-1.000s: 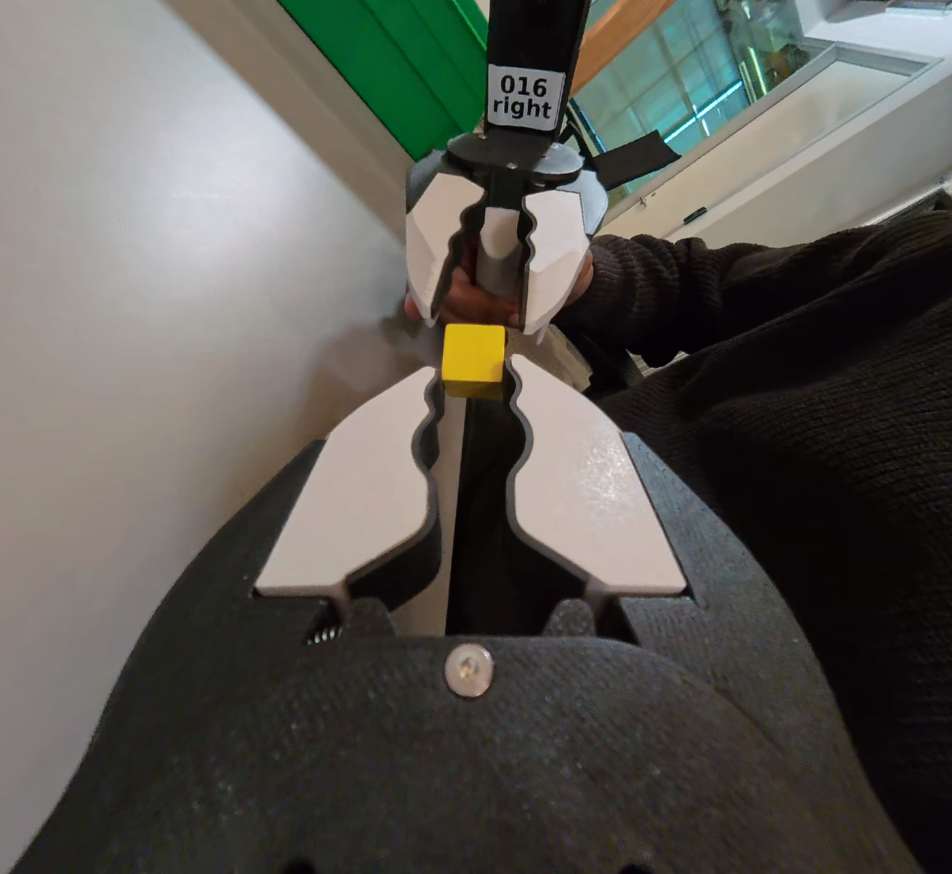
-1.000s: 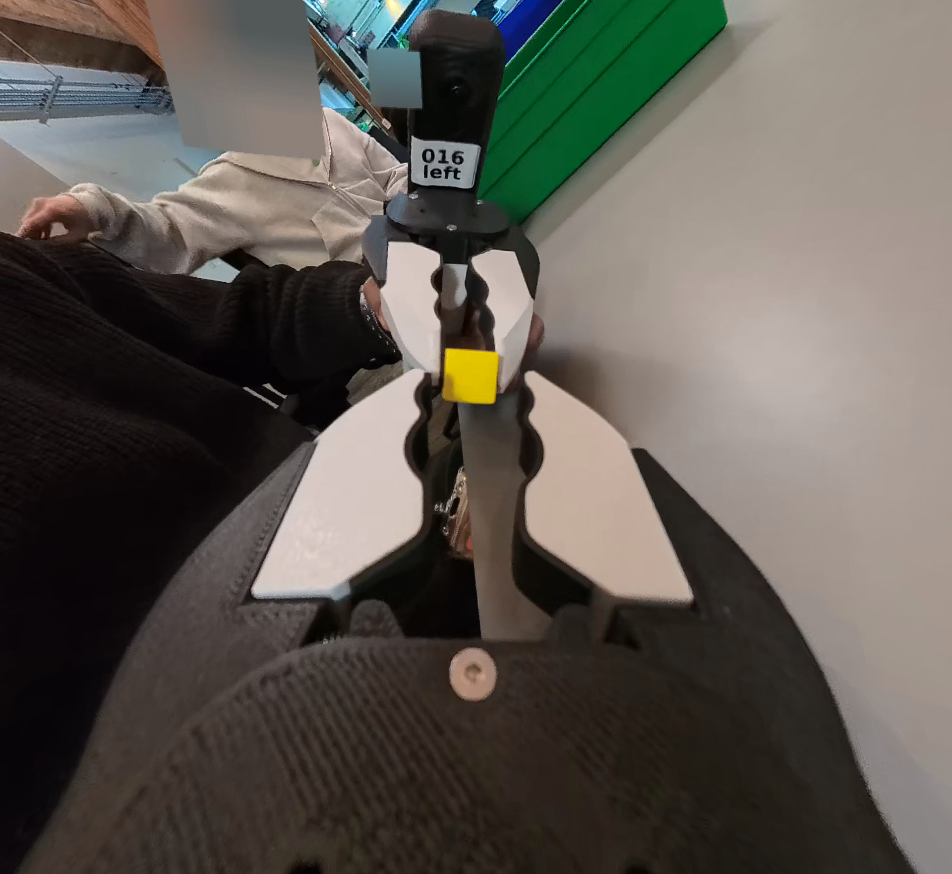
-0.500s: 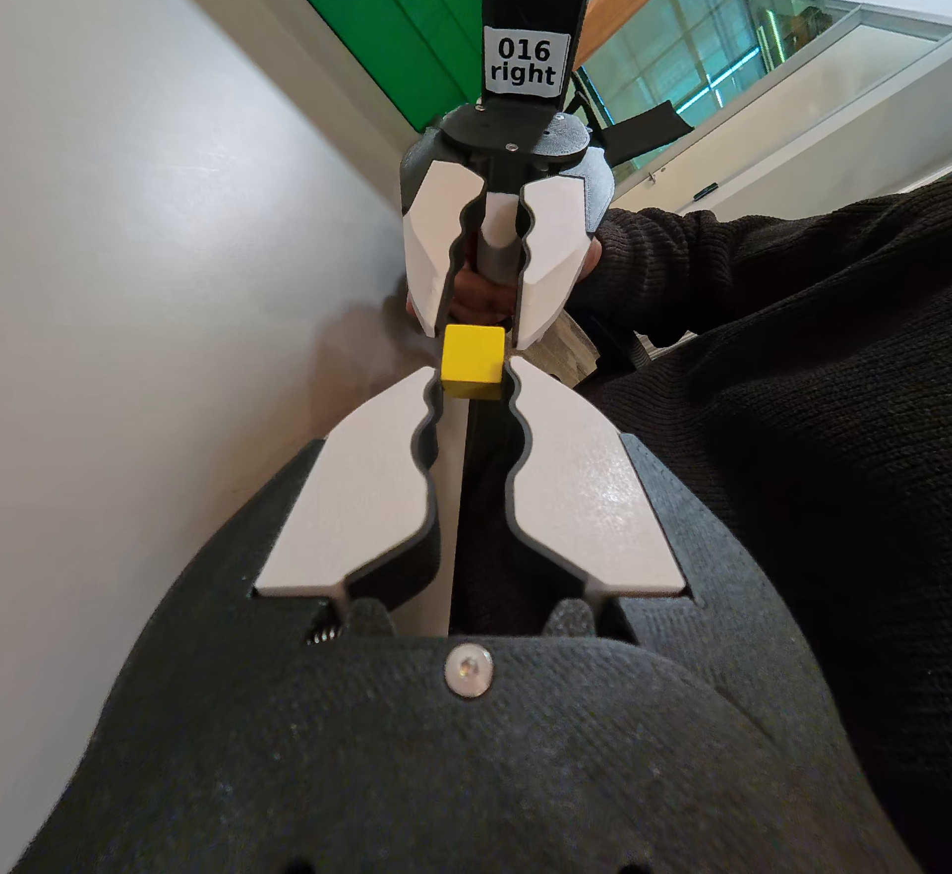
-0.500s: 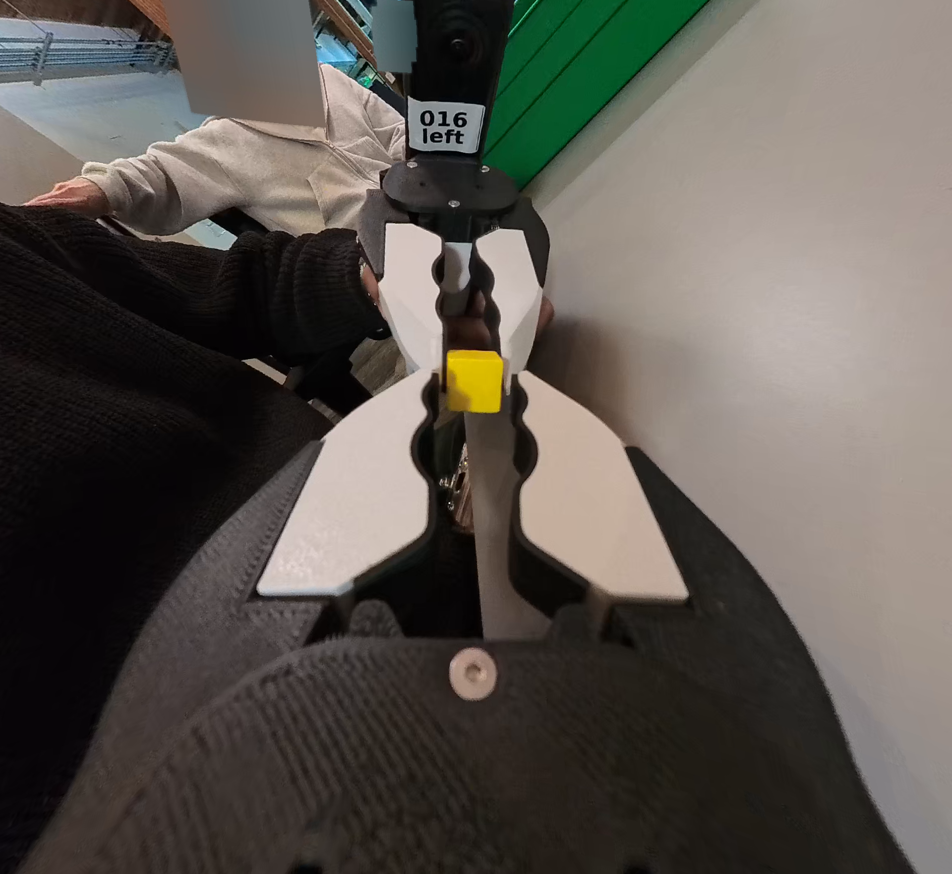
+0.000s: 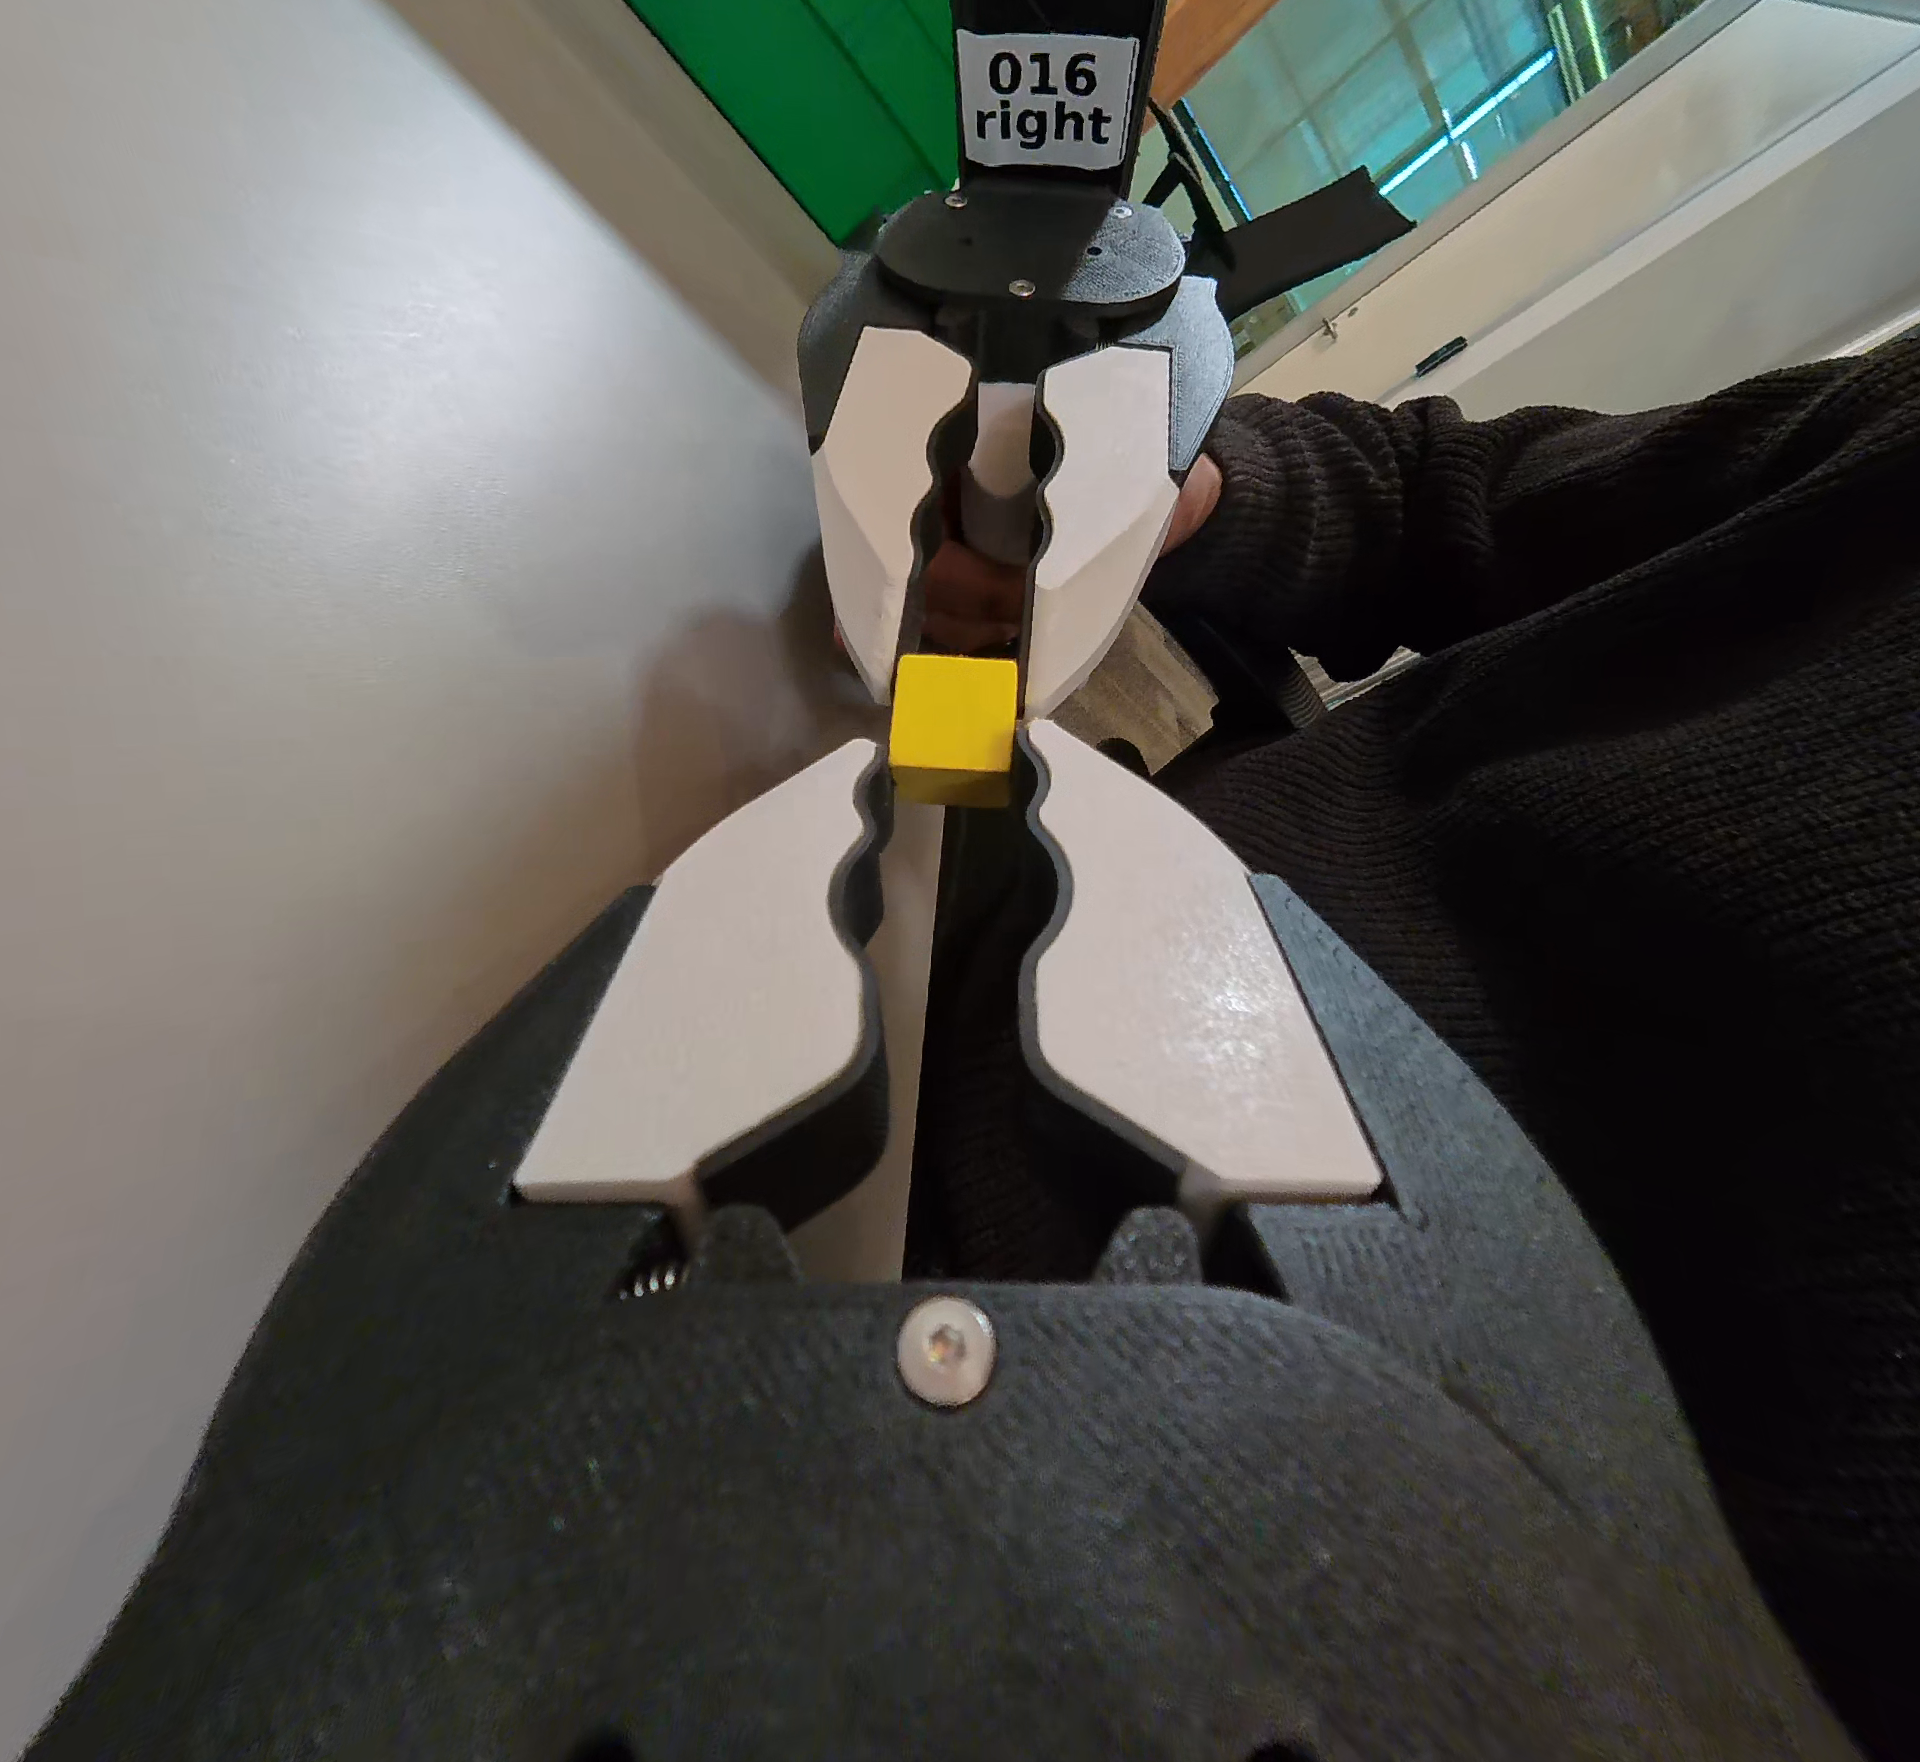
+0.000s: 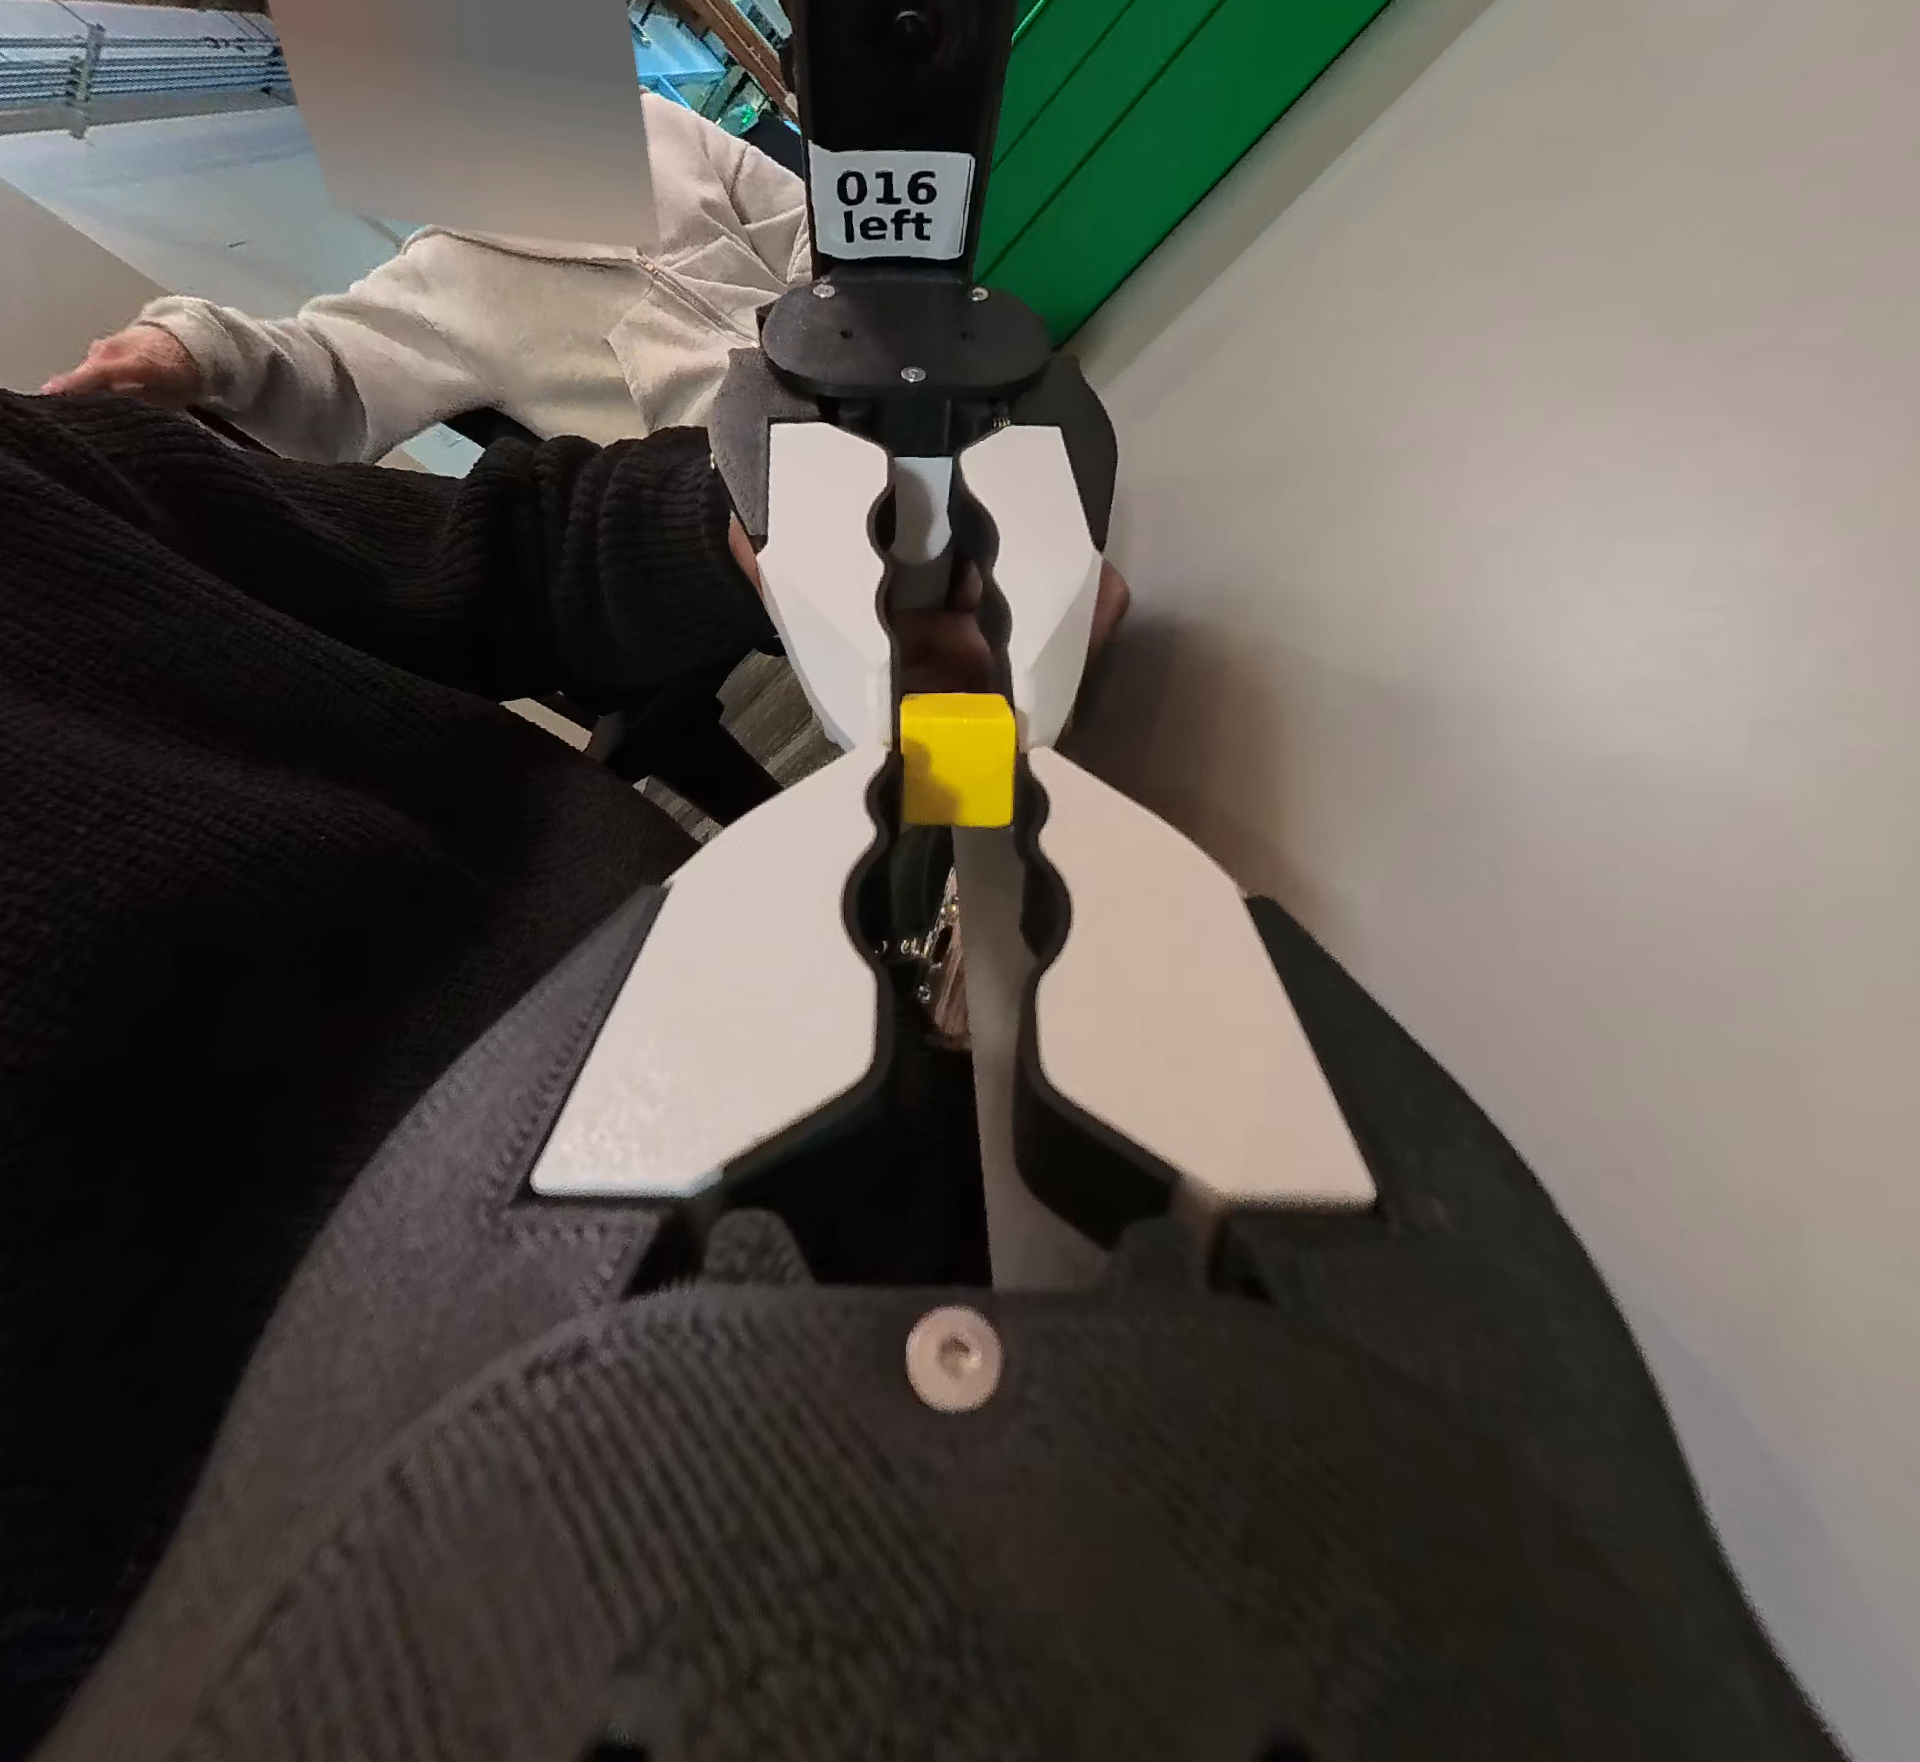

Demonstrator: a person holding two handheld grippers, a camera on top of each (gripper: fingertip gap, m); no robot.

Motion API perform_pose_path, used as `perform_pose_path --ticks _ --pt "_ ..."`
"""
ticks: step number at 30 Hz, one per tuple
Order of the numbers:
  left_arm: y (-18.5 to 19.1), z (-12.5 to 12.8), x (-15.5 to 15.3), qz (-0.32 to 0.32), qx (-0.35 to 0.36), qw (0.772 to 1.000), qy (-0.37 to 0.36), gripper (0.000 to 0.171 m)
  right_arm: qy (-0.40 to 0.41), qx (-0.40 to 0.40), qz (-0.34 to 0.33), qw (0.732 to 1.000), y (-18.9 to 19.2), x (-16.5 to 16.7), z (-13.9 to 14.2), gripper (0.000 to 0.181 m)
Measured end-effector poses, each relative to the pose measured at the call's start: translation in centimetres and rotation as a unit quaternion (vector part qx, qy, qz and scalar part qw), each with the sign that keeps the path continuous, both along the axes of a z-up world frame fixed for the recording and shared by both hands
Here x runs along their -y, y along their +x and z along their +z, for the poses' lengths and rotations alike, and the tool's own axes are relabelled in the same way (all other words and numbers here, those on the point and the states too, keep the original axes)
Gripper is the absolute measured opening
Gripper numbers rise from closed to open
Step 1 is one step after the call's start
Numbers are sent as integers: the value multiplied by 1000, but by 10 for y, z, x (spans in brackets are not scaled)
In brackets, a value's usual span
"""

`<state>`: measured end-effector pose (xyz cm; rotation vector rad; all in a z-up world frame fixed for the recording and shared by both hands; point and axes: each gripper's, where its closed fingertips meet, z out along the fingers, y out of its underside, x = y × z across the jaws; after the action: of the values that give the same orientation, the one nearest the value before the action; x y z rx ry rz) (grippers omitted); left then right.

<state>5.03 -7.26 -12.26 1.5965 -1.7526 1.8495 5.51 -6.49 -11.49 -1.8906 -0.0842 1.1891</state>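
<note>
Gripping one small yellow cube from opposite ends, the left gripper and the right gripper meet tip to tip, each narrowed onto the cube. Whether both pairs of fingertips truly press it, or only one pair, is hard to make out, since the cube's side faces are hidden by the fingers. It is plain, glossy and equal-sided, with no long axis. Beside the cube lies a pale grey tabletop; a green crate stands farther off, and black knit sleeves frame it.
</note>
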Motion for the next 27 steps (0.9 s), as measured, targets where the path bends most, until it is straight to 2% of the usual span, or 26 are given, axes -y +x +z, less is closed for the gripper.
perform_pose_path --ticks 8,13,27 --pt "1 4 0 2 9 1000 -11 22 -3 -20 -3 1000 2 0 4 21" --pt "0 0 2 0 1 1000 -4 30 0 -31 -16 999 8 -2 7 21" --pt "3 12 -5 16 7 998 -58 29 10 -60 -28 998 15 -2 15 20"
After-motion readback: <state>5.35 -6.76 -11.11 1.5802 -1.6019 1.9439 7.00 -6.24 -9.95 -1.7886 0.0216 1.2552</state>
